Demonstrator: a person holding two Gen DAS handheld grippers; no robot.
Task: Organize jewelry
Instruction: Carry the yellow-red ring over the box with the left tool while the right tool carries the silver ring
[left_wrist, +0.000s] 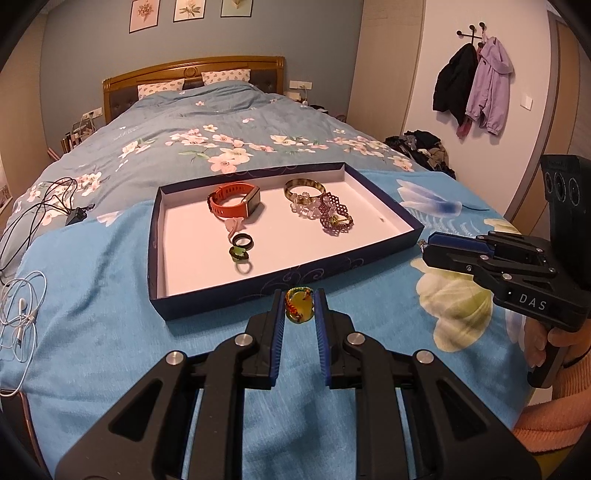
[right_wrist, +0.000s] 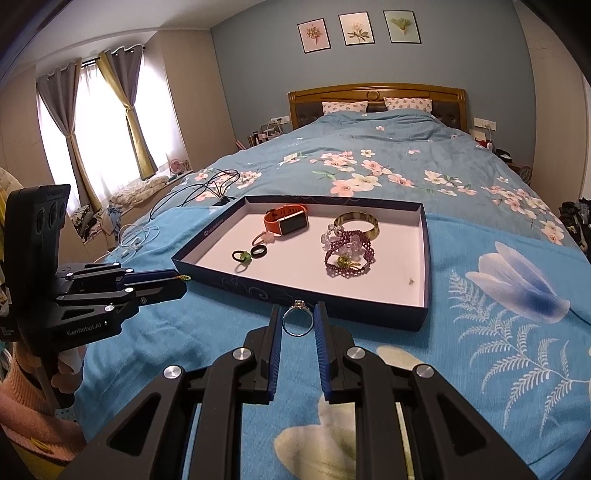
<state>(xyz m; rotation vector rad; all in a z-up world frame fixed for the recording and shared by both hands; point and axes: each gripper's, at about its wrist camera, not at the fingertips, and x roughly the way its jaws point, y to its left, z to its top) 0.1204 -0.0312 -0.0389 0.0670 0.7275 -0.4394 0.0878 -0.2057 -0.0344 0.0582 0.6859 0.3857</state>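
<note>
Your left hand-held gripper (left_wrist: 299, 308) is pinched narrow on a yellow-green pendant with a braided red and green cord (left_wrist: 298, 306), held upright between the blue pads just short of the near wall of the tray. Your right hand-held gripper (right_wrist: 298, 322) is likewise closed down on a silver ring (right_wrist: 297, 320), its band standing upright between the pads with the setting at the top, also just before the tray's near wall. Both hover over the light blue flowered blanket (right_wrist: 480, 350) spread across the foot of the bed.

Beyond the fingertips lies the shallow dark blue box tray (left_wrist: 258, 291) with its white floor. In its nearer part sit a small ring with a green stone (left_wrist: 239, 254) and a dark ring (left_wrist: 243, 240) just behind it. Farther in, toward the left, is an orange smartwatch (left_wrist: 234, 201); toward the right a gold bangle (left_wrist: 304, 188) rests with a purple beaded bracelet (left_wrist: 334, 216) heaped against it.

Off to the left, white earphones (left_wrist: 22, 321) and black cables (left_wrist: 51, 199) trail over the bedding.
</note>
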